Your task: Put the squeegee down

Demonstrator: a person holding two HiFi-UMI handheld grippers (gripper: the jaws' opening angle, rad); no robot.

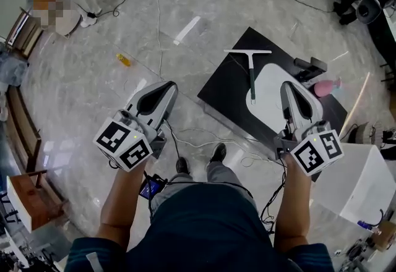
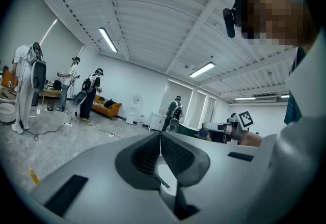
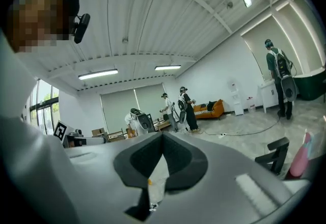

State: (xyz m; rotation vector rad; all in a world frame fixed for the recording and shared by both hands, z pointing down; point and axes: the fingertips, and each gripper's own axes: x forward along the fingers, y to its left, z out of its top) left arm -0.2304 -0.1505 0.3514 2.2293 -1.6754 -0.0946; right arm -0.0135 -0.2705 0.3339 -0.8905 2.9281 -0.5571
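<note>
One pale grey marbled floor [image 1: 93, 97] fills the head view. On it, right of centre, lies one flat black rectangular board [image 1: 226, 88] with a white patch on its right half. One white box [image 1: 362, 181] stands at the lower right of the frame and one brown wooden crate [image 1: 28, 199] at the lower left. There are two grey hand-held grippers, each with a marker cube at its rear. The left gripper [image 1: 167, 86] is at centre left and the right gripper [image 1: 289, 86] at centre right. Both are clenched tip to tip with nothing between the jaws. The one T-shaped squeegee [image 1: 251, 76], with a pale blade and a dark handle, lies released on the board, its blade toward the top of the frame and its handle end on the white patch. It touches neither gripper. One pink spray bottle [image 1: 327, 86] sits at the board's right edge, and one small yellow object [image 1: 124, 59] lies on the floor at upper left. The two gripper views show no squeegee. They show the white ribbed ceiling with strip lights, which the head view lacks, and one orange sofa [image 2: 107, 107] by the far wall. The left gripper view shows four standing people, and the right gripper view shows four.
</note>
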